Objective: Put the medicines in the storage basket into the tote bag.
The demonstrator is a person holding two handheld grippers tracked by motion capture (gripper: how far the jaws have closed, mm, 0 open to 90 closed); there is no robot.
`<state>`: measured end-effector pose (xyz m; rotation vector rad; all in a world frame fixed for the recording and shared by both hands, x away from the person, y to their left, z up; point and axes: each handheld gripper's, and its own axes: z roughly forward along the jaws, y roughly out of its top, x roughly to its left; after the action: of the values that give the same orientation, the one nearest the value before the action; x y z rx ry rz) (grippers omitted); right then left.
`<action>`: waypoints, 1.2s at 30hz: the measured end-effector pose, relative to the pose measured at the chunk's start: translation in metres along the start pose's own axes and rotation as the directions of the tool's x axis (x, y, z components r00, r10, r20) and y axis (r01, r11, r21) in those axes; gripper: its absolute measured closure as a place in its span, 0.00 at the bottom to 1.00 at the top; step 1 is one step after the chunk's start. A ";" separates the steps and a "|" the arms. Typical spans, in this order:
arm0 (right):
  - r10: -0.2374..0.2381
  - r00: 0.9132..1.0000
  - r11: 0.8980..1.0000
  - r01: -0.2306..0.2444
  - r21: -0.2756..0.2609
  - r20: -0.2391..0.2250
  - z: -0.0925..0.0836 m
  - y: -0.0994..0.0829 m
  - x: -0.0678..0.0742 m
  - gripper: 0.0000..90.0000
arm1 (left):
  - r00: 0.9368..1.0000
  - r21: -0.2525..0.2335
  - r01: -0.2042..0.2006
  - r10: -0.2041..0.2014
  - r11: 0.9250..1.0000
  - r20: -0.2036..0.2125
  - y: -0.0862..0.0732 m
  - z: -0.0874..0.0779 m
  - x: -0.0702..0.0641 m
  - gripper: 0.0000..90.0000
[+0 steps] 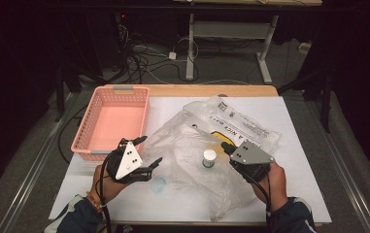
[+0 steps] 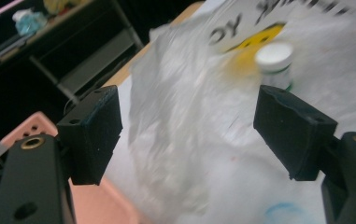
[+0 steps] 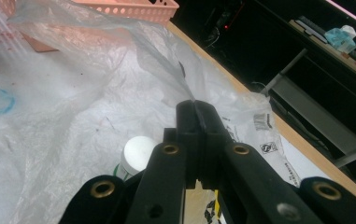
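The clear plastic bag lies just right of the pink basket, its long axis running from the near edge to the far right. The right gripper is clamped on its film; the left gripper gapes empty. The right gripper view shows the white-capped bottle standing upright just beside its jaws.

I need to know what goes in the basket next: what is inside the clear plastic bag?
Inside the plastic bag stands a small white-capped bottle with a green band. The crumpled film hides its label and anything else in the folds. The right gripper pinches the bag's edge.
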<state>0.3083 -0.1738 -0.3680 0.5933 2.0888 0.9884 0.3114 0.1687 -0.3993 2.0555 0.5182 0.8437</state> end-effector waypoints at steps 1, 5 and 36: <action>-0.002 1.000 1.000 0.002 -0.001 0.000 -0.001 0.000 0.000 1.00 | 1.000 0.017 0.007 -0.007 1.000 -0.010 -0.003 0.003 0.004 0.25; 0.016 1.000 1.000 -0.016 -0.016 -0.026 -0.005 -0.003 -0.002 1.00 | 0.999 0.052 0.043 -0.045 0.998 0.023 -0.010 0.012 0.010 0.25; 0.023 0.999 1.000 -0.022 0.014 -0.043 0.009 -0.021 0.004 0.67 | 0.997 0.141 0.031 -0.040 0.989 0.062 -0.005 0.035 0.004 0.96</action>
<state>0.3106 -0.1801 -0.3904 0.6091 2.1326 1.0084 0.3390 0.1547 -0.4165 2.1875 0.5911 0.7346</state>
